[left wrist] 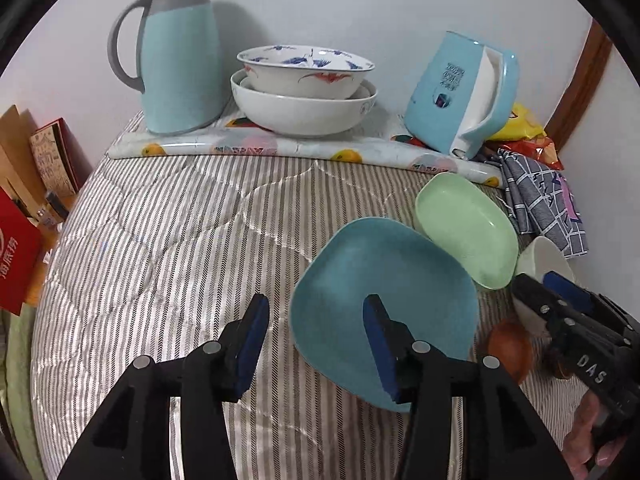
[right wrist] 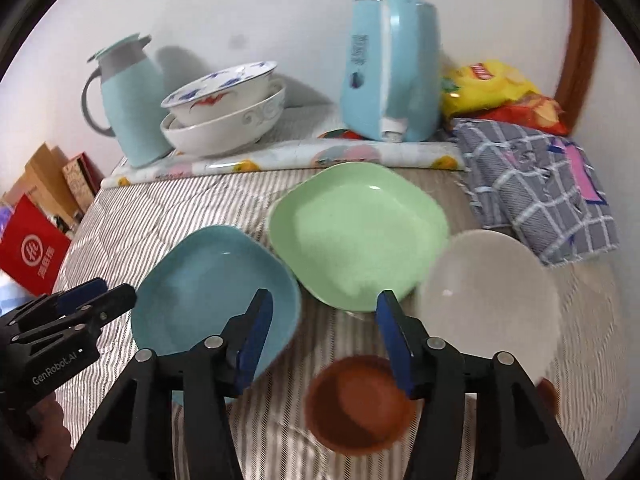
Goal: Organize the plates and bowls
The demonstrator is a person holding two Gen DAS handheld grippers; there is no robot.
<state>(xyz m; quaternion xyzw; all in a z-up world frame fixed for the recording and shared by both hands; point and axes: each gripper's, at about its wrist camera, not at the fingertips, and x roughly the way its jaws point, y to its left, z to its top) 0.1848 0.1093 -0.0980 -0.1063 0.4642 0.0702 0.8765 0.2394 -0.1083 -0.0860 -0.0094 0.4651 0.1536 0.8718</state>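
A blue square plate (left wrist: 384, 300) (right wrist: 212, 292) lies on the striped cloth. A green square plate (left wrist: 468, 228) (right wrist: 356, 232) lies to its right. A white bowl (right wrist: 492, 300) (left wrist: 544, 260) and a small brown bowl (right wrist: 360, 404) (left wrist: 512, 348) sit near the front right. My left gripper (left wrist: 316, 348) is open, its right finger over the blue plate's left part, holding nothing. My right gripper (right wrist: 324, 344) is open and empty above the brown bowl, between the plates and white bowl. Two stacked white bowls (left wrist: 304, 88) (right wrist: 224, 112) stand at the back.
A teal thermos jug (left wrist: 176, 52) (right wrist: 128, 96) and a blue kettle (left wrist: 460, 96) (right wrist: 392, 68) stand on a fruit-print mat (left wrist: 280, 148) by the wall. A checked cloth (right wrist: 540, 184) and snack bags (right wrist: 492, 88) lie at the right. Boxes (left wrist: 24, 208) stand beyond the left edge.
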